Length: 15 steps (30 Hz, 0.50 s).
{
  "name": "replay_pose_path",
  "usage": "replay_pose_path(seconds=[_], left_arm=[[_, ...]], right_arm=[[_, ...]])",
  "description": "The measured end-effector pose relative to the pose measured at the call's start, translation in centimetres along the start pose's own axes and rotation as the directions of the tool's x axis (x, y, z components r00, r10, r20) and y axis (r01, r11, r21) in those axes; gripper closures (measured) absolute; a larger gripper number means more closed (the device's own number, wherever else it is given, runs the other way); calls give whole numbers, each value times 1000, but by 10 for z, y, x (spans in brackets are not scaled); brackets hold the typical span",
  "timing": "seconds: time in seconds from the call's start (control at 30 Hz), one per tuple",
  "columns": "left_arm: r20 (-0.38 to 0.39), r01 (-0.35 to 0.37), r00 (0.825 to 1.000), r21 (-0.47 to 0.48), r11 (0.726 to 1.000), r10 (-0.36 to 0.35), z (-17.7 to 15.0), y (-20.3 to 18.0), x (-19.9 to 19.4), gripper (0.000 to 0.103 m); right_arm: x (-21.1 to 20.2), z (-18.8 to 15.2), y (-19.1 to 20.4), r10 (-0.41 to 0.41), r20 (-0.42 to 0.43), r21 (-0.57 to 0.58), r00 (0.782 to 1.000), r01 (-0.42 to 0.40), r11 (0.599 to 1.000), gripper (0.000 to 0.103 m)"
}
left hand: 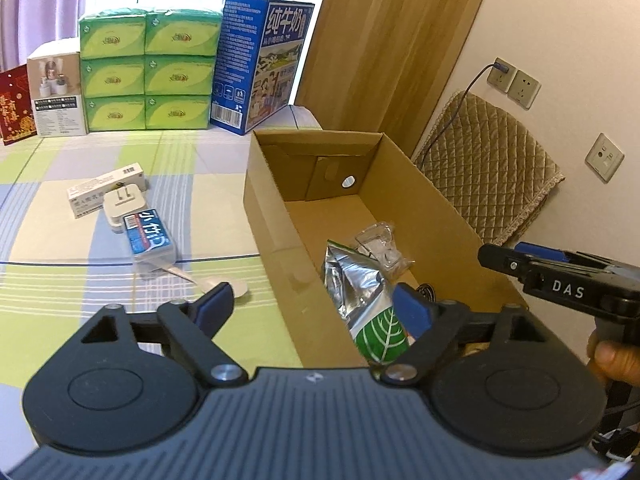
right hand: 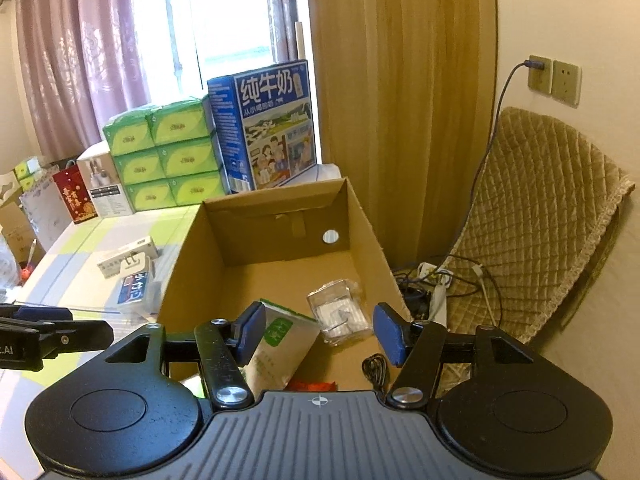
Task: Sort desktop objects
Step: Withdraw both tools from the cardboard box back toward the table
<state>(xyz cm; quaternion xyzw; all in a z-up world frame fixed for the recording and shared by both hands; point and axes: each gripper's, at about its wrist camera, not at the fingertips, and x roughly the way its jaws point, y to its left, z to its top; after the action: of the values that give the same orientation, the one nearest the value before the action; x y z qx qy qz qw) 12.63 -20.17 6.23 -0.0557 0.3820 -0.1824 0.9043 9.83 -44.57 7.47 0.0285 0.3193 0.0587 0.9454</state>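
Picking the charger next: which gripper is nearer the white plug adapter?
Left. The left gripper straddles the box's table-side wall, the white plug adapter just beyond; the right gripper hovers over the box interior.

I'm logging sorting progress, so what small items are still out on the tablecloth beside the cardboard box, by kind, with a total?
White carton: 1
White plug adapter: 1
Blue-labelled clear case: 1
Flat white round-ended piece: 1
Total: 4
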Motion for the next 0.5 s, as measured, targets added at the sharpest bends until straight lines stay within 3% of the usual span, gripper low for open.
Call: replay_pose_path(seconds=[0.3,0.5], left_arm=[[23,-23,999,15,1000,23,-13,8,-29,3],[27,-51,998,20,999,50,-23,17,-44,2]], right_arm=[[-19,-13,22,12,-16,-10,1000,-12,1000,26],[-27,-22,35,24,-28,-20,999,-25,999,13]])
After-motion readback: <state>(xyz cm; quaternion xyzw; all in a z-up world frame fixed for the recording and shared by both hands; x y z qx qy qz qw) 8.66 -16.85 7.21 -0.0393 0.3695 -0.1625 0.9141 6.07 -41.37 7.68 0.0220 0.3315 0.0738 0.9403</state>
